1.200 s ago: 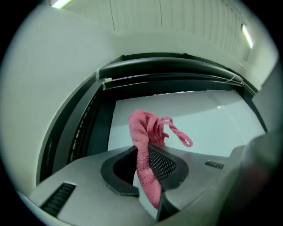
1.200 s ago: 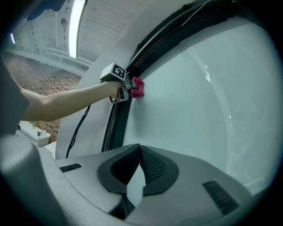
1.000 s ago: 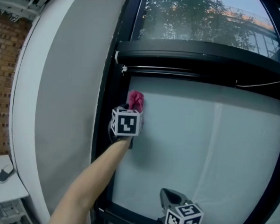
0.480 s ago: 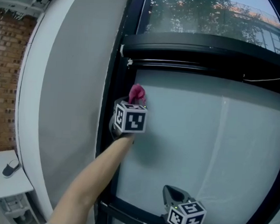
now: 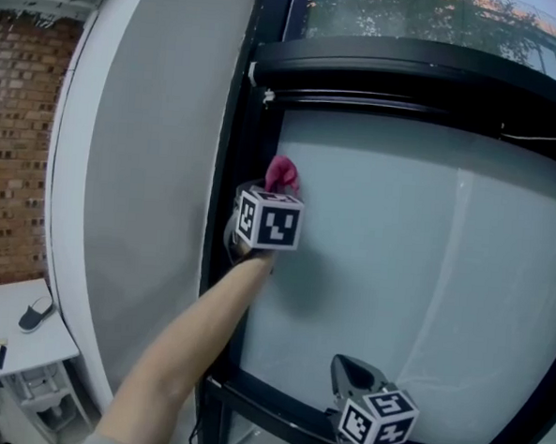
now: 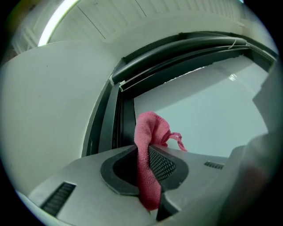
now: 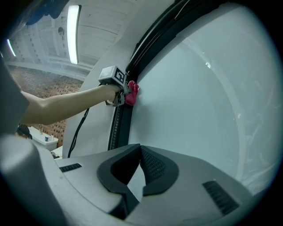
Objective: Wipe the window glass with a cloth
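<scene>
- Little has shifted since a second ago: the left tongs (image 5: 271, 192) still ride at the left edge of the window glass (image 5: 417, 253). The top rail (image 5: 410, 60) has slid up the head view, so the pink cloth (image 5: 281, 172) now sits slightly further beneath it.
- In the left gripper view the left tongs (image 6: 146, 164) are clamped on the pink cloth (image 6: 148, 132). It runs lengthwise between the jaws, and a wad pokes out past the tips toward 12 o'clock.
- That wad appears pressed to the pane just beside the black side frame (image 5: 224, 213), near the upper left corner.
- From the cloth, nearly all the glass lies toward 3 to 5 o'clock, so the coming stroke probably has to travel right or down, away from the frame.
- The right tongs (image 5: 346, 373) hang low at 6 o'clock by the bottom rail, well apart from the cloth. In the right gripper view the right tongs (image 7: 135, 170) have their jaws together at the tips with nothing between them.
- The left arm is the working one and the right plays no part yet.
</scene>
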`<state>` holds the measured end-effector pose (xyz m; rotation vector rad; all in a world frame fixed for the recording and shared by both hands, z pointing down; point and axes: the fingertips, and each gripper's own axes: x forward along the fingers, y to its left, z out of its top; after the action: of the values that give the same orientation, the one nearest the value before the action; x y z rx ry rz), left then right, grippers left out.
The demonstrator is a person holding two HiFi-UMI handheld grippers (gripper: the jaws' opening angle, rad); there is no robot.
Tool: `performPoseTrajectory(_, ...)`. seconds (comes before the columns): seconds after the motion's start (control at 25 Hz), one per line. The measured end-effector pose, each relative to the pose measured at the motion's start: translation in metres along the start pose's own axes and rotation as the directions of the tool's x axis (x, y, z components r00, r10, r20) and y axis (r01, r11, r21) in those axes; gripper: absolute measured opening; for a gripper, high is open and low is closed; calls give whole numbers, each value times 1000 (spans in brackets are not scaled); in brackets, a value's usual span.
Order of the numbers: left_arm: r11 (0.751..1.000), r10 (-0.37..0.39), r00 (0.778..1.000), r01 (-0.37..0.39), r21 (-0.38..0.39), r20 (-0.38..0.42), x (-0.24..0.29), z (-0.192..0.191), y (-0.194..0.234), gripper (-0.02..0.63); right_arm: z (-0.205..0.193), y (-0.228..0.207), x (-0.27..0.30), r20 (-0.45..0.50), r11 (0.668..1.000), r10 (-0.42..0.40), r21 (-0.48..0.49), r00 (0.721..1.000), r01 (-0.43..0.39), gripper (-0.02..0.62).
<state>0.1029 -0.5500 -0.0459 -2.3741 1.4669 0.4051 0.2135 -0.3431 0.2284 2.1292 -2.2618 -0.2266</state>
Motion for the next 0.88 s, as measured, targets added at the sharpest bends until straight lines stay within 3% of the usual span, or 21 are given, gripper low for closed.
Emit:
performPoseTrajectory(0.24,1000,11,999,-10,14,-36,-3,-13,-3,57,-6,-2,-4,4,999,20,26,1000,-20,-11)
performPoseTrajectory(0.56,998,-66,995,66,-14,-77,1,-19,-29,57,-11,-13,-8,9,999,20,51,1000,-20,-11)
performPoseTrajectory(0.88,963,-255,965,247,-107,-63,-8,-20,-88,57,-11,-26,-29,14,998,-23,53,1000,23,-11)
